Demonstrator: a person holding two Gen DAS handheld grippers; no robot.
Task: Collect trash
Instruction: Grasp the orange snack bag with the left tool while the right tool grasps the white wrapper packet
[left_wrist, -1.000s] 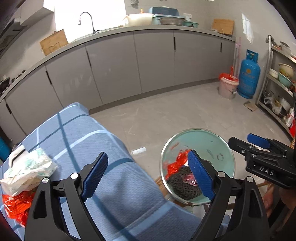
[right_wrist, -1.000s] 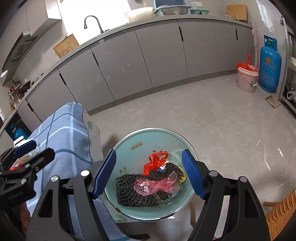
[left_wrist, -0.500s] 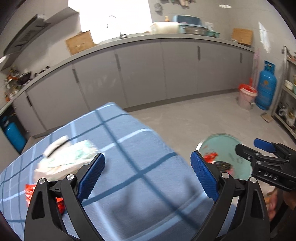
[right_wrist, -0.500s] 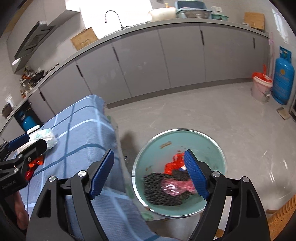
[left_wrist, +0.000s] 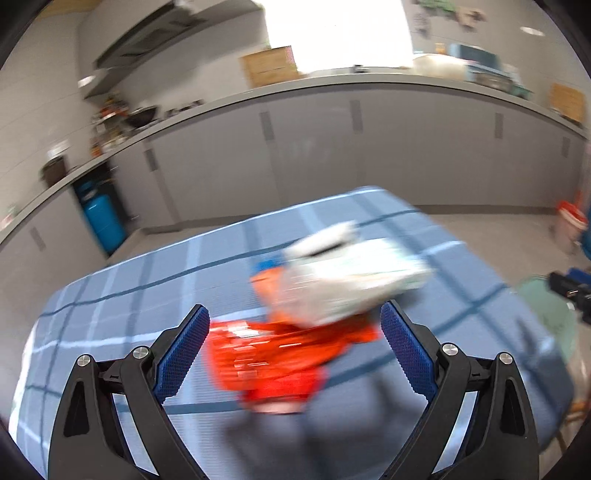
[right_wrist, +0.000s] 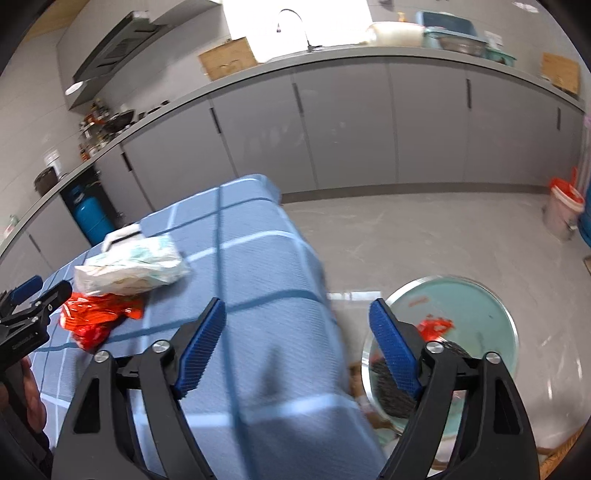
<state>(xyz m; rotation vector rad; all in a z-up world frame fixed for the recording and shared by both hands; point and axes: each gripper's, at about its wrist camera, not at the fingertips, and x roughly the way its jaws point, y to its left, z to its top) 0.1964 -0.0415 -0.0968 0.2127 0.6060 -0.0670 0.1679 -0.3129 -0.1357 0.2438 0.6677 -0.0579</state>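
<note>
A crumpled orange-red wrapper lies on the blue checked tablecloth, with a white plastic packet just behind it. My left gripper is open and empty, its fingers either side of the wrapper, above it. Both items show in the right wrist view, wrapper and packet. My right gripper is open and empty over the table's right edge. A teal basin beside the table holds red wrappers and a black mesh piece.
Grey kitchen cabinets run along the back wall. A blue gas cylinder stands at the left. A pale bucket with a red liner stands at the right on the tiled floor.
My left gripper has swung left from the basin to over the table and now frames the orange wrapper. My right gripper has also turned left, away from the basin.
</note>
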